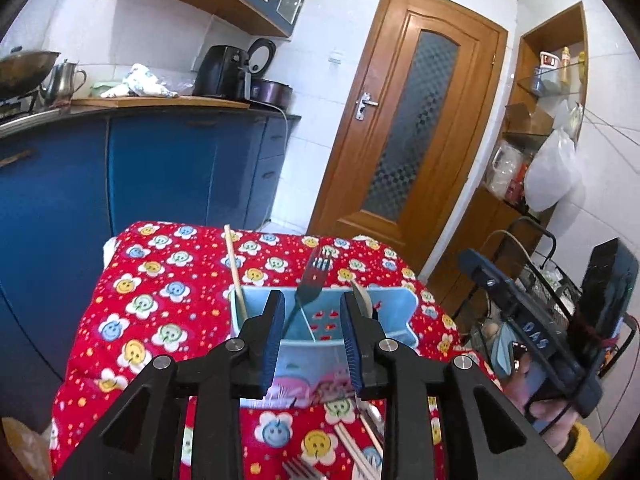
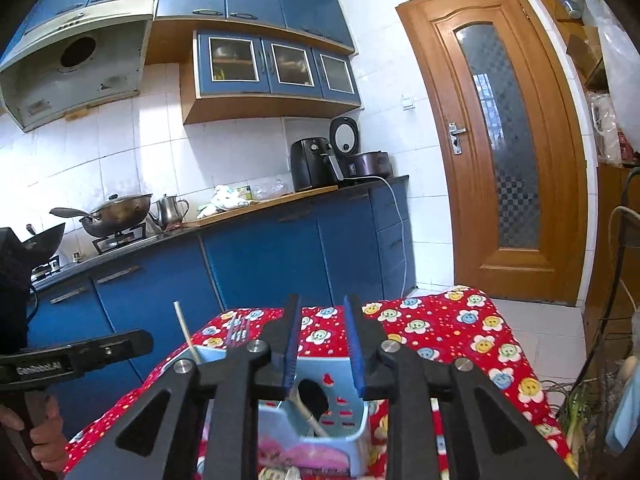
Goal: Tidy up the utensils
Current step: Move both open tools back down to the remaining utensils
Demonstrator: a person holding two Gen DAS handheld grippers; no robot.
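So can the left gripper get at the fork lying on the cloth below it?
Probably yes. The left gripper is open and empty, and the loose fork lies uncovered on the cloth, nearer than the holder; it must come back and down.

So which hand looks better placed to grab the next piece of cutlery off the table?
Probably the left gripper: it is open, and loose chopsticks and a fork lie just beneath it. The right view shows only the blue holder.
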